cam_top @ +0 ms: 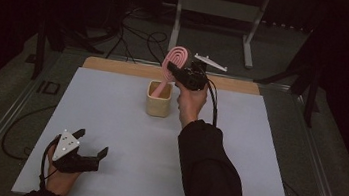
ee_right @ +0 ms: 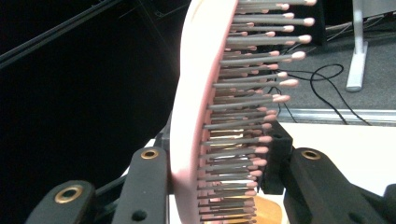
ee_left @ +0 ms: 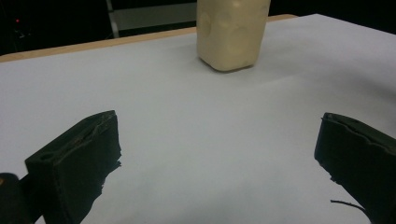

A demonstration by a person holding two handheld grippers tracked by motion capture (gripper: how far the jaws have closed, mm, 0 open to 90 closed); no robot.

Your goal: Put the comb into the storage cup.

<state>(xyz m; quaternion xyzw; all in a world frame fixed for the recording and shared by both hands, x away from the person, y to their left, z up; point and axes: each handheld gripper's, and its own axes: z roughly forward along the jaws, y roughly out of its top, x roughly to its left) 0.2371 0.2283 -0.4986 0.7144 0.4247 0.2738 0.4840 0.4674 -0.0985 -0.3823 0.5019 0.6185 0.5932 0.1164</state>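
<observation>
Pink hairbrush: clenched by right gripper, handle in beige cup near table's far edge; left gripper released, idle.

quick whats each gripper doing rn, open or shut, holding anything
Left gripper: open, empty, low over the table.
Right gripper: shut on the pink hairbrush, handle end in the beige cup.
</observation>
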